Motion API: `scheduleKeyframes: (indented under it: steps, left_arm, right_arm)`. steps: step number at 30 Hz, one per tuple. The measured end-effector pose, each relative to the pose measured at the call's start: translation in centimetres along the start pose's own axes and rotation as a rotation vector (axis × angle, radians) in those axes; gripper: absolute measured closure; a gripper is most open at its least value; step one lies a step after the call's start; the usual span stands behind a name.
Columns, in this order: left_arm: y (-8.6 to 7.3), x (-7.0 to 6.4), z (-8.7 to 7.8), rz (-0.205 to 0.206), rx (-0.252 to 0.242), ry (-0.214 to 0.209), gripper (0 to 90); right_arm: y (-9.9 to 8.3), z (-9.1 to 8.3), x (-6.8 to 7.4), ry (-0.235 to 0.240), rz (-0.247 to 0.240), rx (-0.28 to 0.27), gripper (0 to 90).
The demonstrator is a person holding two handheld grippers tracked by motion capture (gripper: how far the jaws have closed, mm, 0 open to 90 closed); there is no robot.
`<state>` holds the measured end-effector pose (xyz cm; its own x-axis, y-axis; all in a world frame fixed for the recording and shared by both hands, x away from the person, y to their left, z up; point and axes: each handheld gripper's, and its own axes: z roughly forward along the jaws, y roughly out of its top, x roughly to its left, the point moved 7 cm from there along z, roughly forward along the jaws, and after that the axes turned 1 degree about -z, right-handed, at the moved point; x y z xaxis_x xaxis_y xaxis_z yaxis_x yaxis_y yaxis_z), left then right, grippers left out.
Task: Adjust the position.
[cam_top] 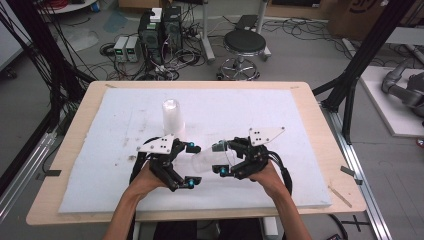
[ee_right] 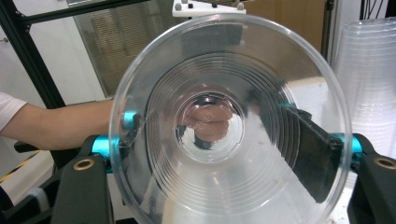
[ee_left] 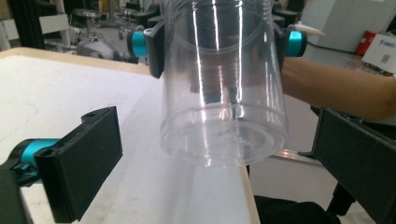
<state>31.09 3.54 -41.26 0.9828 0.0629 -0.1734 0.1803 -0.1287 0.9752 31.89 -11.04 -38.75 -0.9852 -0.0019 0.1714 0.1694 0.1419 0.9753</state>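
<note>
clear cup [cam_top: 212, 161] clamped in right gripper [cam_top: 223, 158].

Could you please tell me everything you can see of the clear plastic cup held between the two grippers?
The clear plastic cup is see-through, glossy and empty, with fine rings round its wall and a flat round base. It lies on its side above the white foam mat. The right gripper clamps it near the wide rim, its mouth facing that gripper's camera. The left gripper stands open with its jaws beside the base, not touching.
</note>
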Motion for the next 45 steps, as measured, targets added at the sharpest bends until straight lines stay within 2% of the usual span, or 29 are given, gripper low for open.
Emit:
scheduleKeyframes:
  steps: [5, 8, 12, 16, 21, 24, 33, 40, 43, 45]
  left_arm:
    - [0.0, 0.0, -0.1, 0.011, 0.012, 0.025, 1.7]
    - [-0.1, 0.2, -0.4, 0.015, 0.025, 0.056, 1.7]
    - [-0.4, 0.6, -1.3, 0.015, 0.055, 0.113, 1.7]
    - [-1.0, 1.0, -2.3, 0.021, 0.102, 0.185, 1.7]
    - [-2.0, 1.5, -4.0, 0.009, 0.118, 0.27, 1.7]
    - [-2.8, 1.9, -4.9, -0.002, 0.116, 0.332, 1.7]
    - [-5.0, 2.9, -7.8, -0.019, 0.094, 0.532, 1.8]
    - [-6.4, 3.6, -9.5, -0.061, 0.07, 0.641, 1.8]
    - [-6.7, 3.8, -10.0, -0.062, 0.05, 0.687, 1.8]
    - [-6.9, 3.8, -10.3, -0.065, 0.04, 0.701, 1.7]
  right_arm:
    - [0.0, -0.2, 0.0, -0.009, 0.001, 0.009, 30.1]
    - [0.0, -0.4, -0.2, -0.023, -0.001, 0.015, 30.2]
    - [-0.1, -0.8, -0.5, -0.058, -0.005, 0.044, 30.2]
    - [-0.1, -1.1, -1.0, -0.114, -0.014, 0.094, 30.2]
    - [-0.1, -1.7, -1.7, -0.189, -0.016, 0.165, 30.2]
    - [0.0, -2.1, -2.3, -0.238, -0.007, 0.2, 30.2]
    - [-0.1, -3.4, -4.6, -0.399, 0.064, 0.342, 31.0]
    - [-0.2, -3.4, -6.1, -0.453, 0.099, 0.443, 31.0]
    - [-0.3, -3.3, -6.7, -0.477, 0.099, 0.484, 31.0]
    - [-0.2, -3.2, -7.1, -0.493, 0.103, 0.508, 31.0]
